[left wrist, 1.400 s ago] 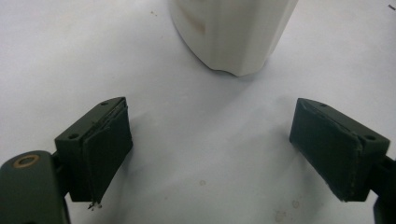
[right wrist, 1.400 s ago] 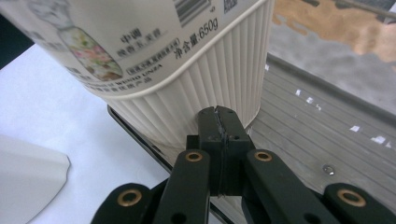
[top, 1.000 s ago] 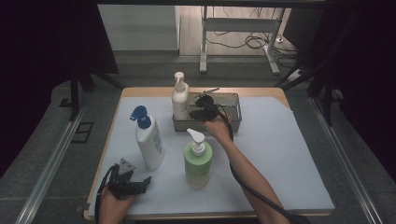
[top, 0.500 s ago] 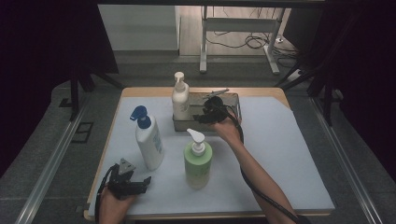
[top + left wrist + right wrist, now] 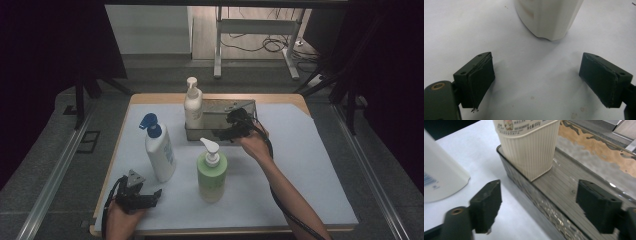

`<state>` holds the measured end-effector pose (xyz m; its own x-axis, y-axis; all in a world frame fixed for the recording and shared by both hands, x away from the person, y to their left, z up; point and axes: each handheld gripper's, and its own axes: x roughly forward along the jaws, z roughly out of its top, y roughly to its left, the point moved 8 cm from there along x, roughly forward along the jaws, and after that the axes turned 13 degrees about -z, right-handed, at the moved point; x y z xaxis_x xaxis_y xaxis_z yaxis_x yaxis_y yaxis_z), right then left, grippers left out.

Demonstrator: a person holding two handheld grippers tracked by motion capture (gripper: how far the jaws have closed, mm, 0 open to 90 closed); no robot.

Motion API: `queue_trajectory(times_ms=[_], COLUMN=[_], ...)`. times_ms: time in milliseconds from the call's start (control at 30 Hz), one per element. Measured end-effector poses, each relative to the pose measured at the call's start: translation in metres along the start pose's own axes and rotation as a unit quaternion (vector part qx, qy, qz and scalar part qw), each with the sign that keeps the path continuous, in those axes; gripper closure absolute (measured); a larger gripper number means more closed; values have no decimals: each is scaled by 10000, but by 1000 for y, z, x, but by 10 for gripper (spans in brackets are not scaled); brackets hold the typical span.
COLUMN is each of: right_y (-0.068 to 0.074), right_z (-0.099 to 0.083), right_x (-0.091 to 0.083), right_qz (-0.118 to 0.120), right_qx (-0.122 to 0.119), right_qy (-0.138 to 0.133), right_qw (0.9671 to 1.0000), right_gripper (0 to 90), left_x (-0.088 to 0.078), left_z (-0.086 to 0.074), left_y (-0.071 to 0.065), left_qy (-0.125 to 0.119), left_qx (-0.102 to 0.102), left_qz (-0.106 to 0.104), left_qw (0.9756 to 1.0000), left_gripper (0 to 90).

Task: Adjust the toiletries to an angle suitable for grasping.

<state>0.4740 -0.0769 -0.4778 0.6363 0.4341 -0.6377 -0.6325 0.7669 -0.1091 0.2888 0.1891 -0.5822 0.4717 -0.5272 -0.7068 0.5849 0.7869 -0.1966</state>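
Right gripper [image 5: 226, 131]: I see it over the near wall of the metal tray [image 5: 247, 106], the jaws wide apart. They have just been opening, and nothing is between the pads.
Right fingertips [image 5: 487, 202]: in the right gripper view one pad hangs over the white table cover [image 5: 310, 165], the other over the tray floor; the tray wall runs between them, and I cannot tell if it touches a pad.
Cream pump bottle [image 5: 529, 147]: it stands upright inside the tray, at the end ahead of my right jaws, free of them. In the high view it is just to the left of this gripper.
Left gripper [image 5: 156, 196]: I hold it low at the near left corner of the table, jaws wide, nothing between them.
White bottle with blue pump [image 5: 159, 150]: upright on the cover, straight ahead of my left jaws, near but not touching.
Green pump bottle [image 5: 211, 170]: upright on the cover, between my two grippers, apart from both.
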Motion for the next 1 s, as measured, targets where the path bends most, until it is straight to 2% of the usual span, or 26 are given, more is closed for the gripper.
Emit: queue_trajectory(times_ms=[167, 267, 367, 700, 767, 1000], right_y=[-3, -4, -4, -9, -9, -13], right_z=[-5, -14, -18, -48, -50, -80], right_x=[-10, -21, -27, -63, -65, -84], right_qz=[2, 29, 26, -49, -53, -213], right_qx=[6, -50, -70, -199, -196, -146], right_qy=[-45, -33, -41, -85, -91, -9], right_qw=[10000, 10000, 10000, 9998, 9998, 9997], right_gripper=[121, 37, 2, 0, 0, 0], left_x=[0, 0, 0, 0, 0, 0], left_z=[0, 0, 0, 0, 0, 0], left_y=[0, 0, 0, 0, 0, 0], left_qy=[0, 1, 5, 11, 13, 21], left_qx=[0, 1, 3, -6, -6, -4], left_qz=[4, 2, 0, -10, -10, -9], left_qw=[10000, 10000, 10000, 10000, 10000, 10000], left_gripper=[123, 123, 123, 123, 123, 123])
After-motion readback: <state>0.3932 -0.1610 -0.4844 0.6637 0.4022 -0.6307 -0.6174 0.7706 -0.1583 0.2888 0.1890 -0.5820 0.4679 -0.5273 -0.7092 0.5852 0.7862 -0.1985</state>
